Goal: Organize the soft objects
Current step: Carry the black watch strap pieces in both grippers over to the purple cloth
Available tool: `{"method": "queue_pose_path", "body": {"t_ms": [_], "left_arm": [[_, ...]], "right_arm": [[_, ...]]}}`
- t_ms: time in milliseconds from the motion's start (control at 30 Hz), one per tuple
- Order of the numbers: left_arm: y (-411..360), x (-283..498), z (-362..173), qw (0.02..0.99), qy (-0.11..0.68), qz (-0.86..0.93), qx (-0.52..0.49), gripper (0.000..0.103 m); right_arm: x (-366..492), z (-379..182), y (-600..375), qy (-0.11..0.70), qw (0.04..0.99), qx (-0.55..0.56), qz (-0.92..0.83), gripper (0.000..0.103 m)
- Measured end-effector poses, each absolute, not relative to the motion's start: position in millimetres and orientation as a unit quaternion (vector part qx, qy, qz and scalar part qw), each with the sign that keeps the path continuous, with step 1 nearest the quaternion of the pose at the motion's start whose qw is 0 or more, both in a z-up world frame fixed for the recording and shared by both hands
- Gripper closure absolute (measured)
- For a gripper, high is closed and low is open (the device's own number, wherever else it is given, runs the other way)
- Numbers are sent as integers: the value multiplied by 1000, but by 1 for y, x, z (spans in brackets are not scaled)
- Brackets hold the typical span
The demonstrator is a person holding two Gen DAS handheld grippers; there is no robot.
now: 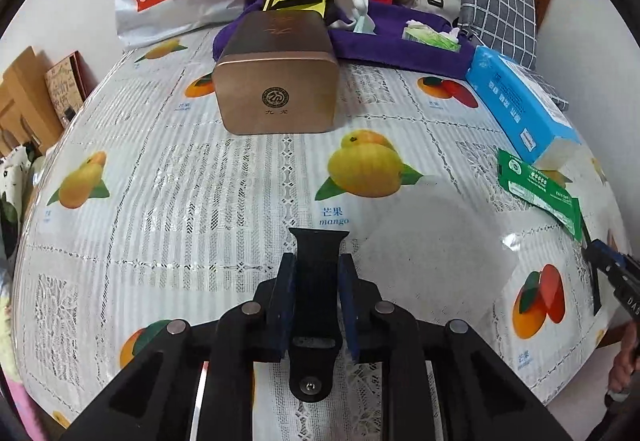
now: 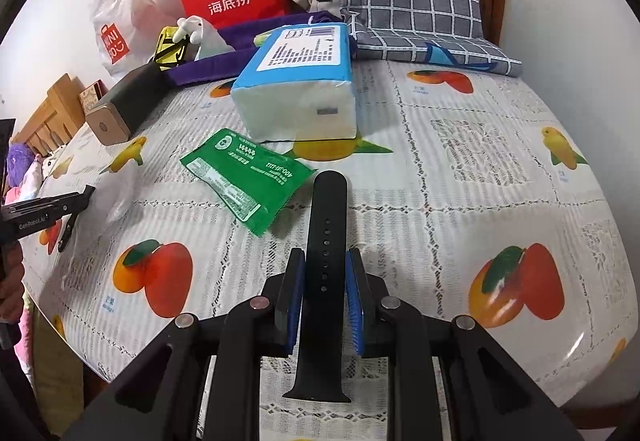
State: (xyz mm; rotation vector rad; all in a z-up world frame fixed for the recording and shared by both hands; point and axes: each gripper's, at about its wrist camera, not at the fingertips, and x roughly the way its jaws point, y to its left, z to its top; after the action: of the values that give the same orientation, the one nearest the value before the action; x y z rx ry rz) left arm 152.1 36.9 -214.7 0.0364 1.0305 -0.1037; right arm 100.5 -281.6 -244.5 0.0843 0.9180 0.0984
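Two halves of a black watch strap are held, one per gripper, above the near edge of the worktop with its mango-print cover. The short buckle half is clamped between the jaws of the left gripper, and the long holed half is pinched across its width by the right gripper; both pairs of jaws are closed on the strap. It is judged that the halves are to be joined or laid together. The grips should be kept firm, the ends aligned squarely, and the green sachet and the tissue pack avoided.
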Motion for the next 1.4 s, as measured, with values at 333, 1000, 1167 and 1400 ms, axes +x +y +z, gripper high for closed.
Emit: {"method": "queue_pose_path", "body": {"t_ms": [333,1000,1167,1400], "left_arm": [[30,154,-216,874,483,-42,38,82],[52,153,-165,888,457,-47,-2,83],[52,156,-146,898,437,-49,-3,83],[50,166,-120,909,413,-59,-18,83]], "right_arm": [[96,-226,-278,422,904,35,51,82],[100,-180,-266,391,919,18,56,83],[108,-166,-260,384,921,13,61,83],[123,-154,-248,386,920,-1,73,83]]}}
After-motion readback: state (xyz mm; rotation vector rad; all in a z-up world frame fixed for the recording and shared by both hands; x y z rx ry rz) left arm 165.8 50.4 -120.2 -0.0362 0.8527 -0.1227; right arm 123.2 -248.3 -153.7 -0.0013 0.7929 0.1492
